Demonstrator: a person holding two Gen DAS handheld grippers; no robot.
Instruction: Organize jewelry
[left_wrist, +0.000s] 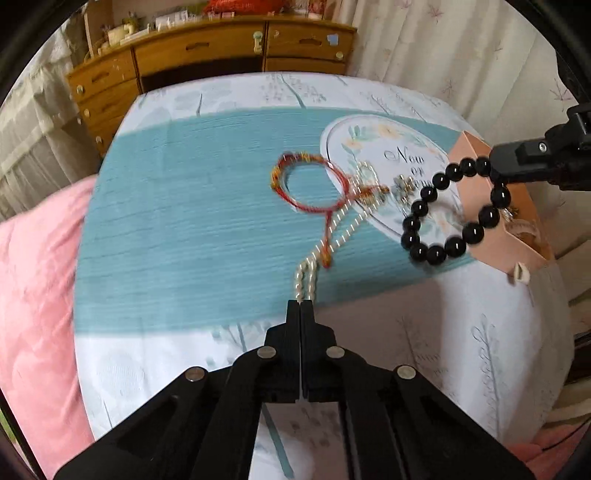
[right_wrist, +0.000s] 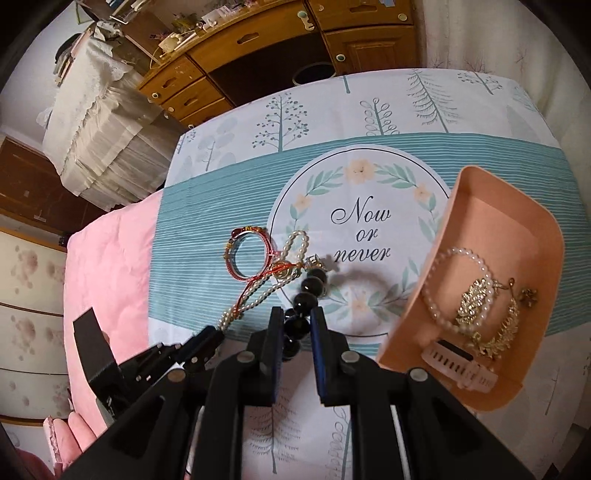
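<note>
My left gripper (left_wrist: 301, 303) is shut on one end of a white pearl strand (left_wrist: 345, 227), which trails away across the teal cloth. A red cord bracelet (left_wrist: 303, 184) lies over the strand. My right gripper (right_wrist: 295, 318) is shut on a black bead bracelet (right_wrist: 308, 291). In the left wrist view that black bead bracelet (left_wrist: 452, 212) hangs as a ring from the right gripper (left_wrist: 494, 172), in front of the pink box (left_wrist: 517, 240). The right wrist view shows the left gripper (right_wrist: 212, 338) low at the left, holding the pearl strand (right_wrist: 260, 295) beside the red bracelet (right_wrist: 246, 254).
The pink box (right_wrist: 476, 206) holds a pearl bracelet (right_wrist: 430, 295), gold pieces (right_wrist: 474, 301) and a white watch (right_wrist: 461, 363). A small silver charm (right_wrist: 313, 260) lies on the printed cloth (right_wrist: 369, 110). A pink quilt (right_wrist: 107, 266) borders the left, and a wooden dresser (right_wrist: 258, 40) stands behind.
</note>
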